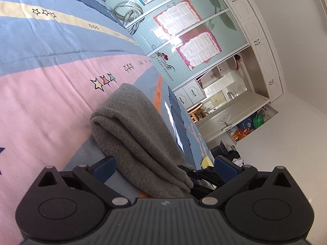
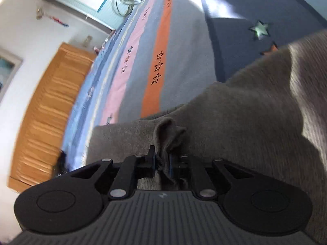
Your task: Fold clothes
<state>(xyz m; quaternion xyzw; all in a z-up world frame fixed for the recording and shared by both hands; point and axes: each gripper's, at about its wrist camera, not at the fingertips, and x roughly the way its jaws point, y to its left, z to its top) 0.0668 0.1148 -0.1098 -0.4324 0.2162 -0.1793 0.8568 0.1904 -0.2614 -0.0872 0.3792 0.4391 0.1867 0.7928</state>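
— Any containers in view?
— Only a wardrobe [image 1: 235, 94] beyond my left gripper [image 1: 164, 166]; its open compartment's contents are too small to tell.
— The fingers?
— Left ones spread wide, the grey garment [image 1: 139, 134] lying between them on the striped bed [image 1: 51, 94]. My right gripper [image 2: 162, 161] has pinched a fold of it.

A home bedroom: a bed [image 1: 51, 85] under a striped, star-patterned cover, a white wardrobe [image 1: 263, 47] with sliding doors, a wooden headboard [image 2: 47, 106].
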